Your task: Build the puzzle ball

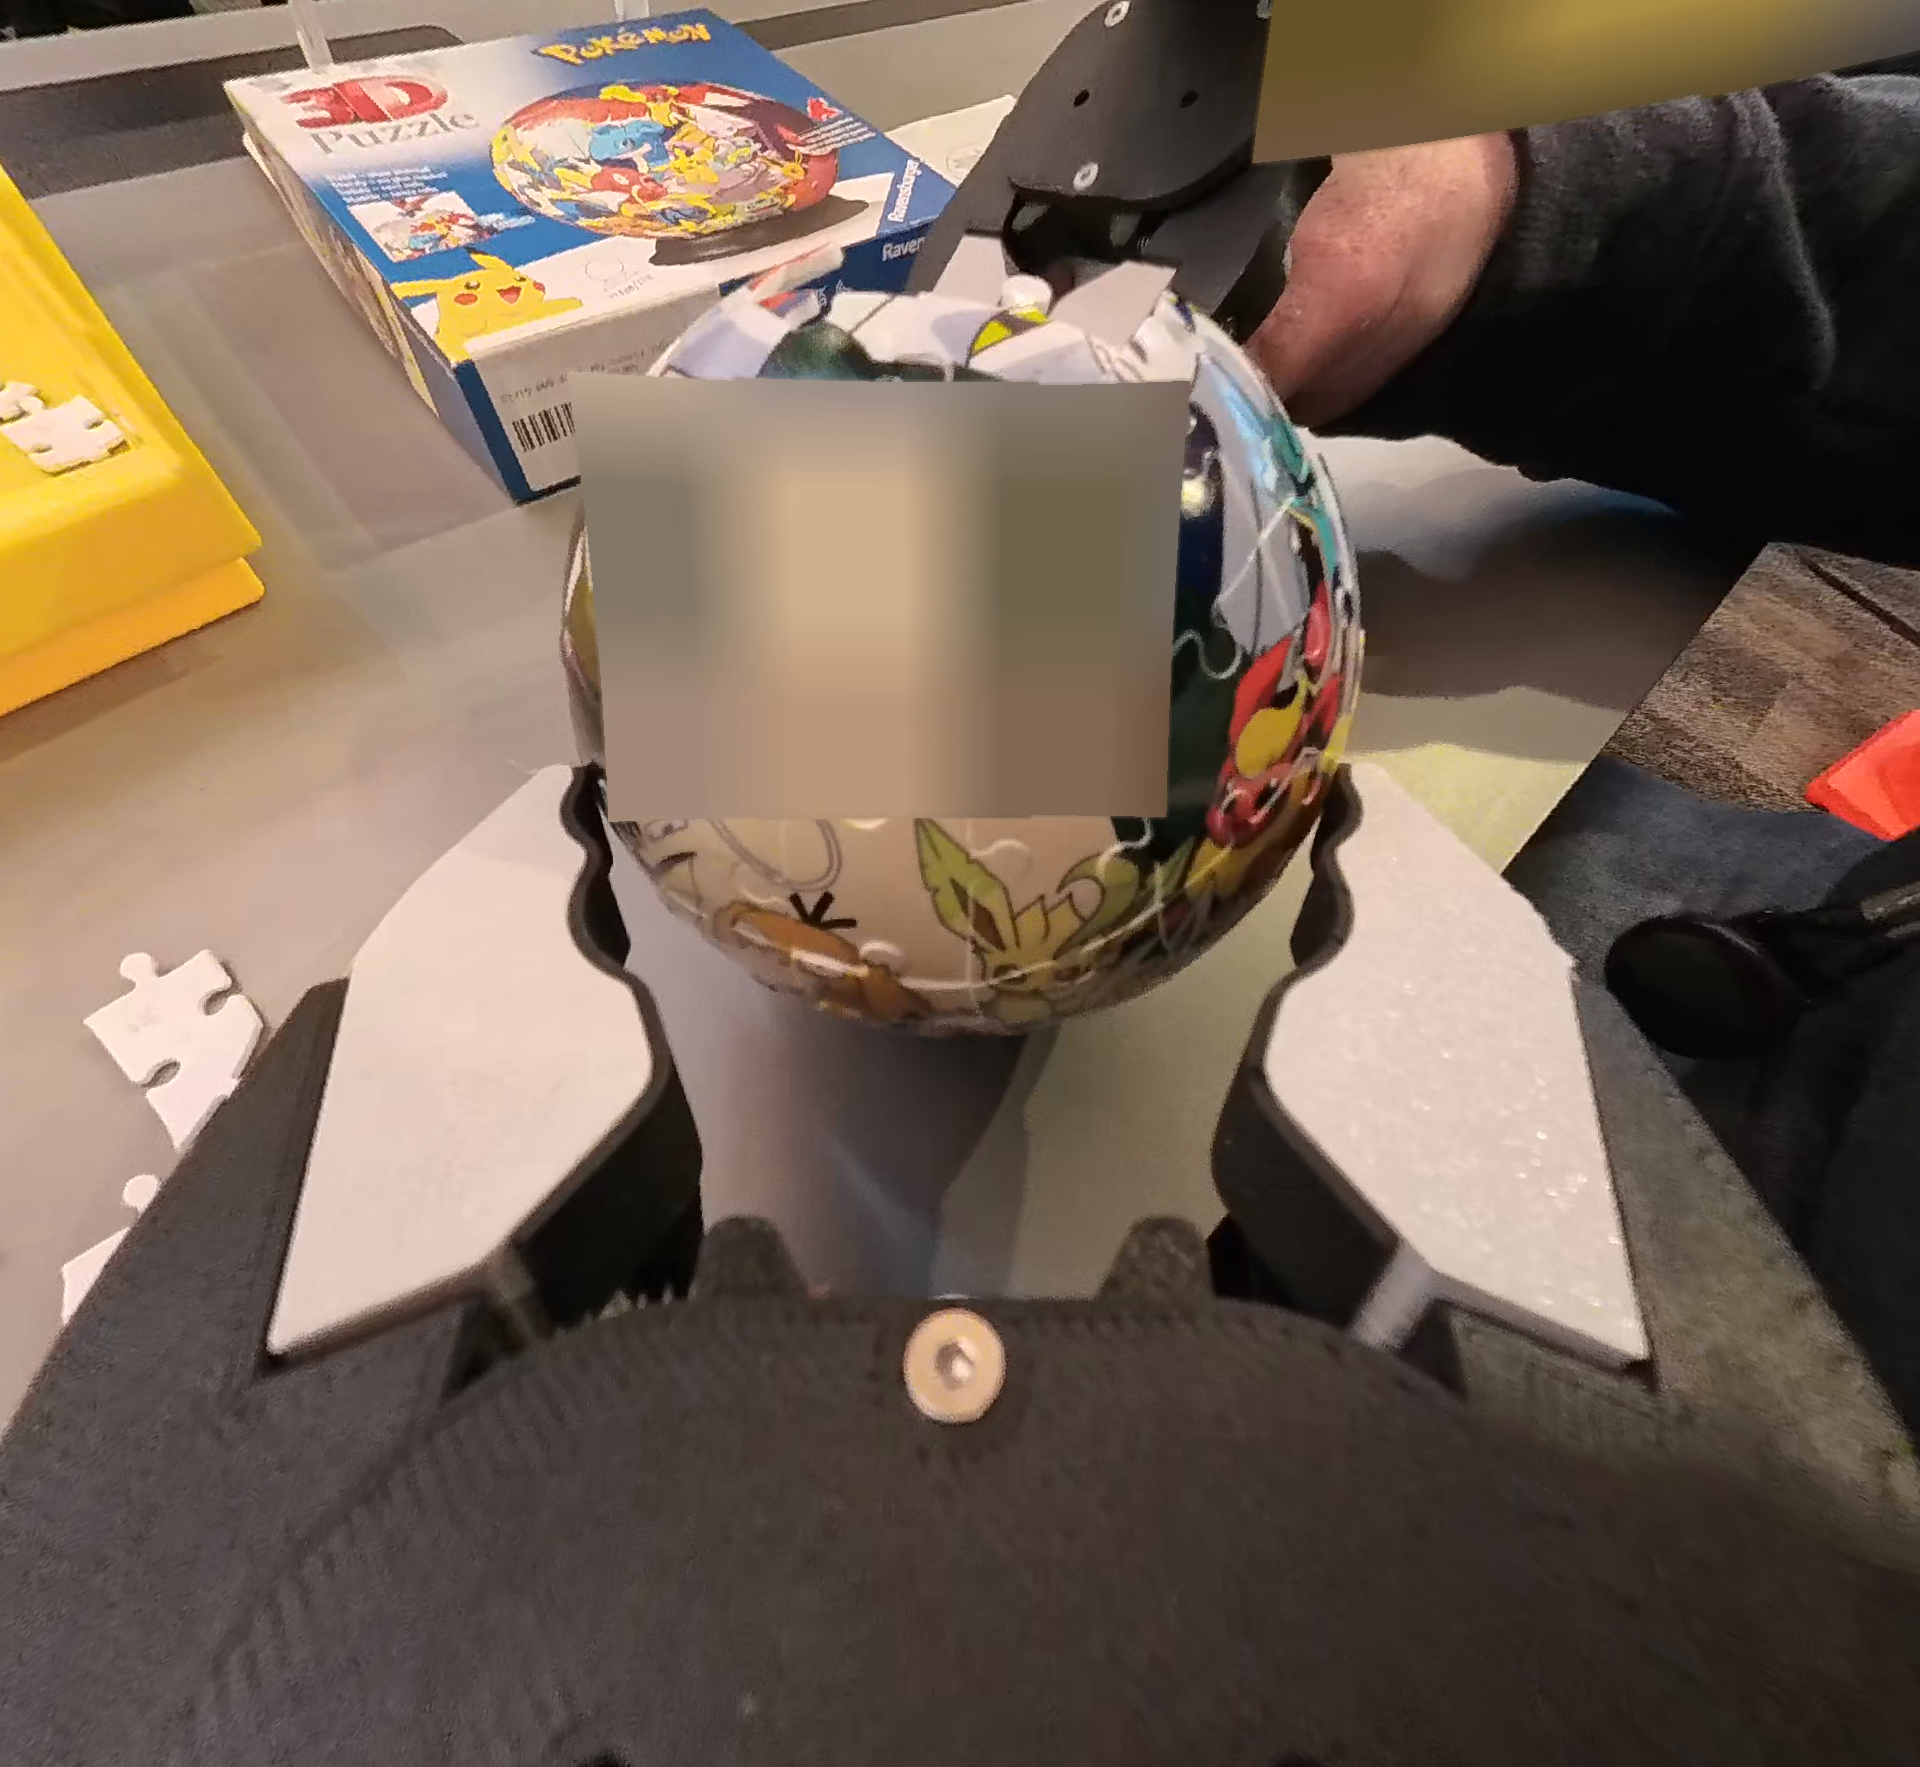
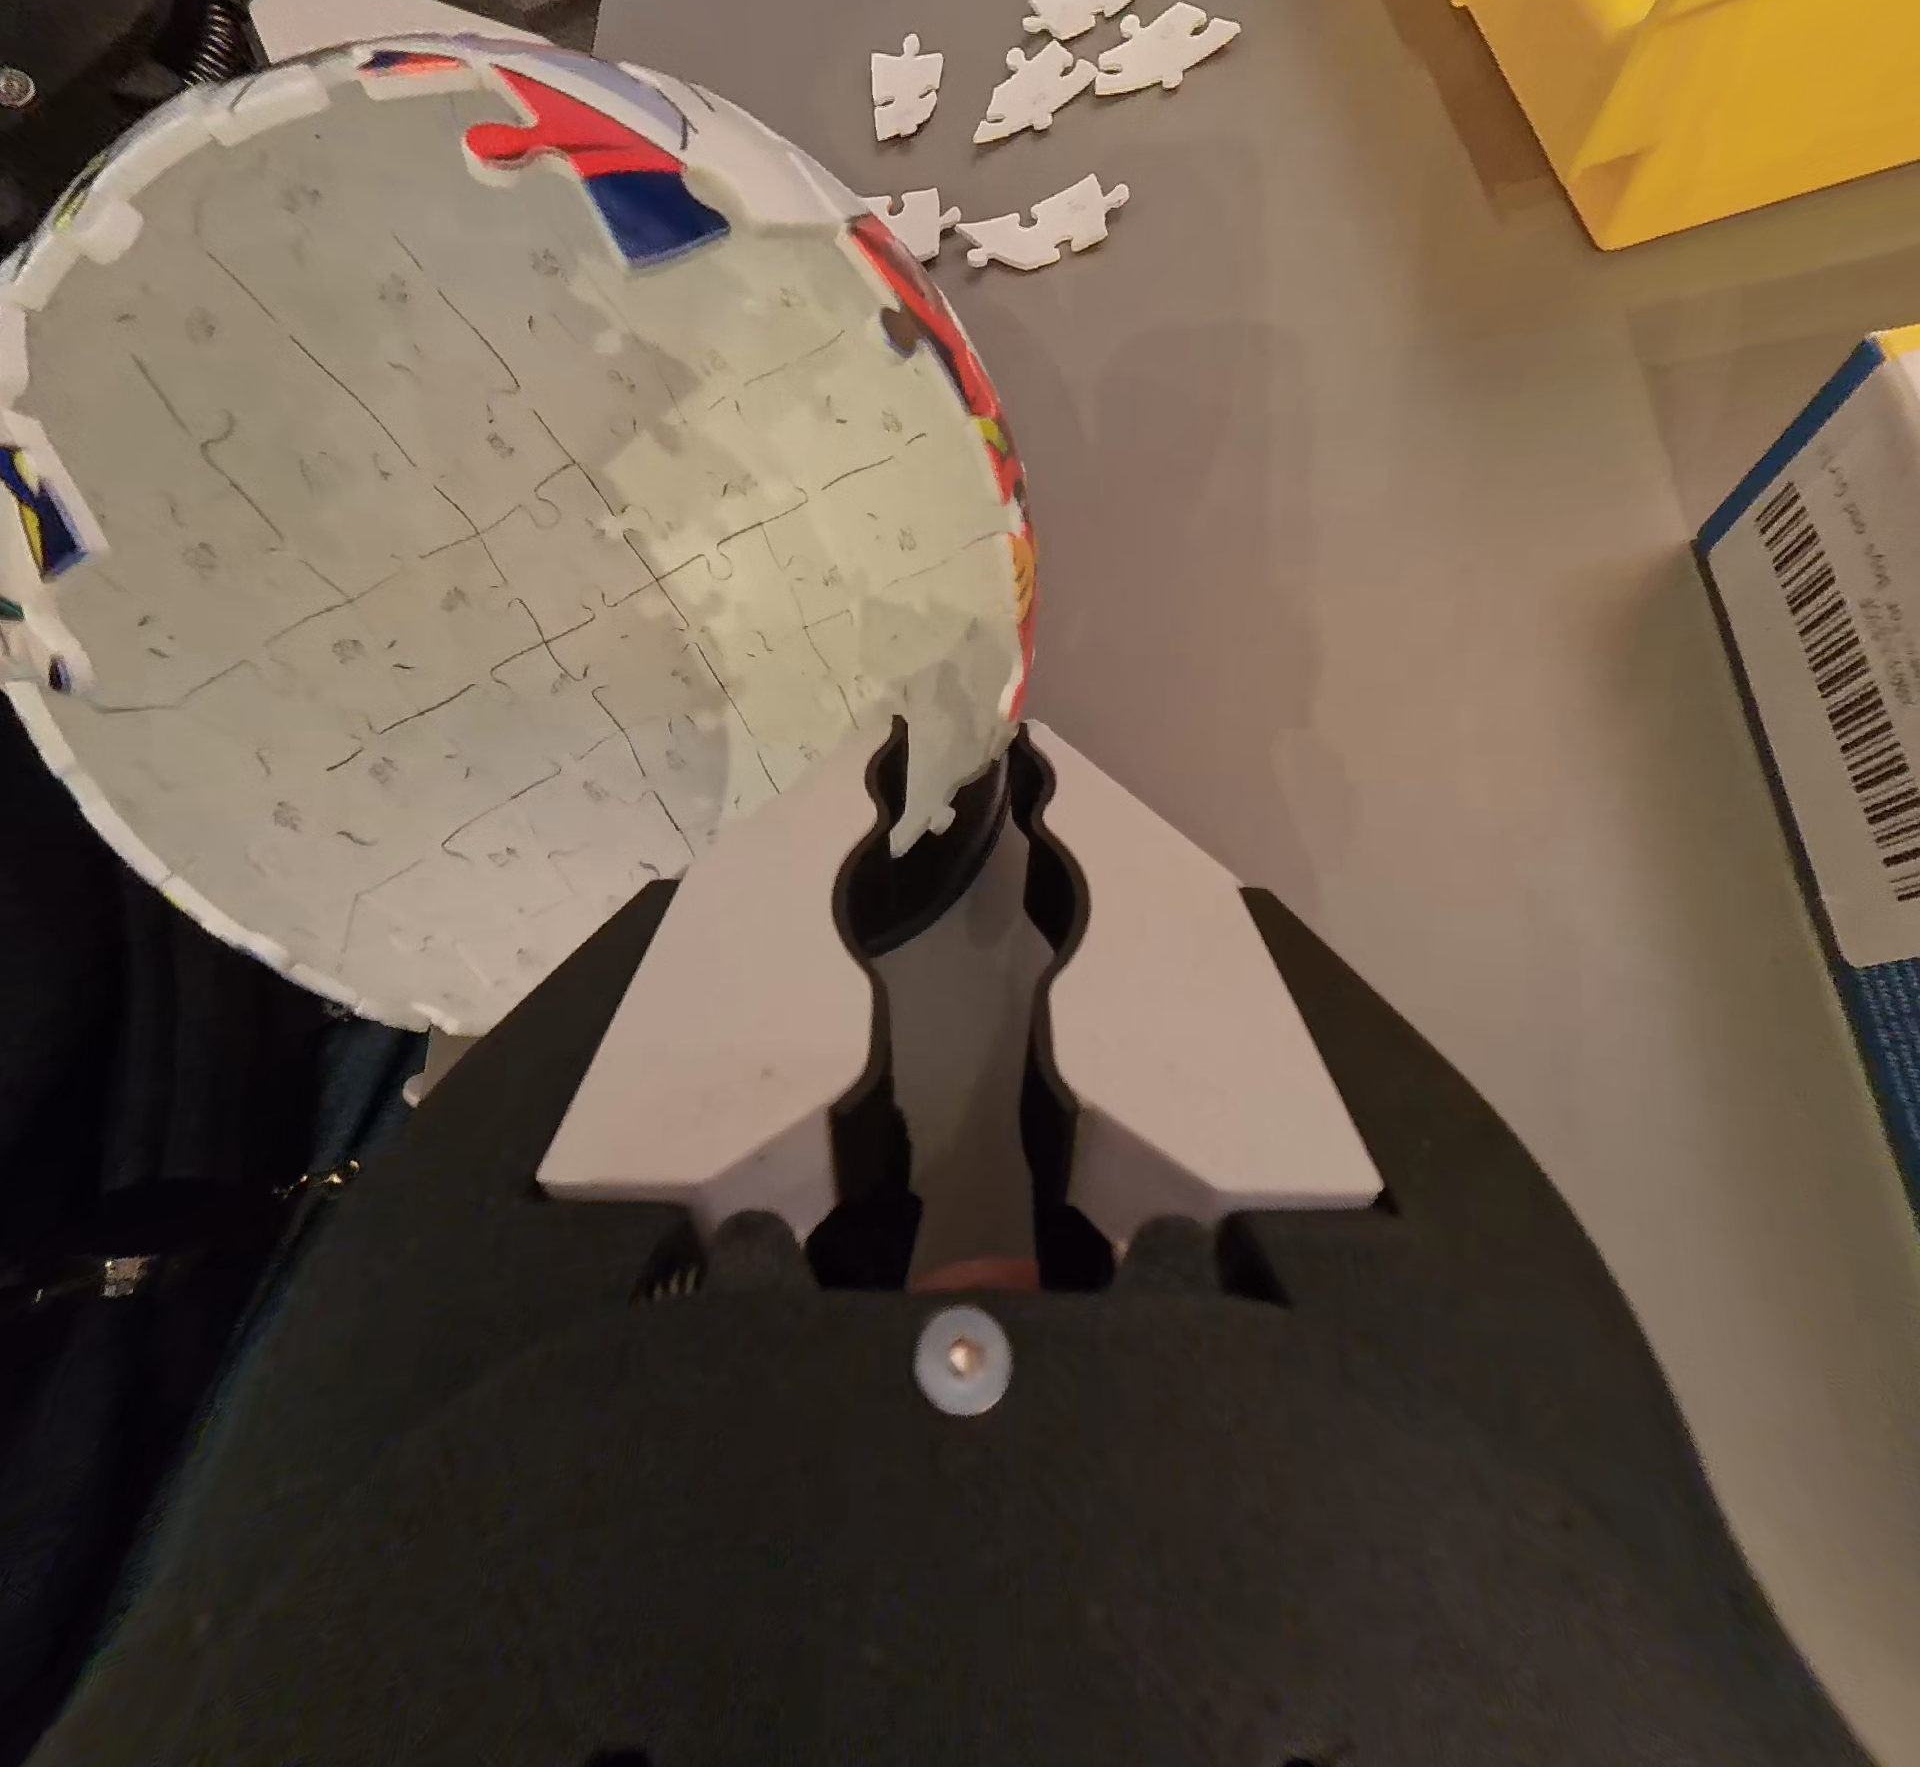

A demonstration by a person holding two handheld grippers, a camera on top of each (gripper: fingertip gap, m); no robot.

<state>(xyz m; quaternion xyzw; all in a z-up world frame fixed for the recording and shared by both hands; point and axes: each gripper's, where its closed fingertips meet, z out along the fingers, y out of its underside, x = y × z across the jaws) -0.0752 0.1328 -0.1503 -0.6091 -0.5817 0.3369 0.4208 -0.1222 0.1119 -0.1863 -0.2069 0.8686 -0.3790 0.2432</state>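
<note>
The puzzle ball point(image 1: 1283, 668) is a partly built sphere with cartoon prints and an open top. My left gripper point(image 1: 961, 803) is shut on it, one fingertip on each side, holding it just above the grey table point(image 1: 343, 782). In the right wrist view the ball point(image 2: 468, 522) shows its pale inside. My right gripper point(image 2: 951, 761) is shut on a white puzzle piece point(image 2: 920, 787) at the ball's rim. The right gripper also shows in the left wrist view point(image 1: 1049, 263), over the ball's top edge.
The blue puzzle box point(image 1: 582, 190) lies behind the ball and shows in the right wrist view point(image 2: 1829, 637). Yellow bins point(image 1: 94, 512) point(image 2: 1662, 34) hold more pieces. Several loose white pieces point(image 2: 1049, 86) lie on the table. A person's hand point(image 1: 1371, 263) holds the right gripper.
</note>
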